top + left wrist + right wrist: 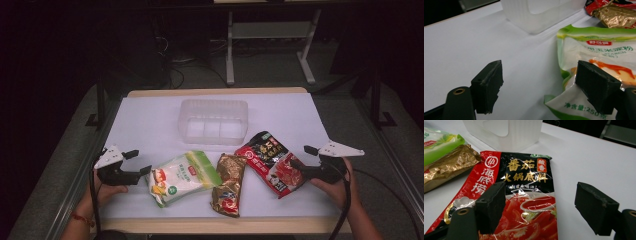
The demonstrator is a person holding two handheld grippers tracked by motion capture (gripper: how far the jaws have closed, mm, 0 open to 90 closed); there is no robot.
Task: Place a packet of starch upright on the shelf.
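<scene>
The left hand-held gripper [136,163] rests at the counter's [150,125] left edge, jaws apart and holding nothing. Just to its right lies the green-and-white glossy plastic pouch of starch [181,177], soft and pillowy, its long axis slanting up toward the right; in the left gripper view one jaw already stands over the pouch's near edge [574,100]. Next comes a crinkled gold foil packet [230,184], lying nearly front to back. Beyond it sits the red-and-black shiny flat sachet of hotpot base [270,162], slanting down toward the right hand-held gripper [304,157], whose jaws stand wide apart and empty just above its near end. A clear, ribbed plastic bin [213,121] waits behind the packets, mid-counter.
</scene>
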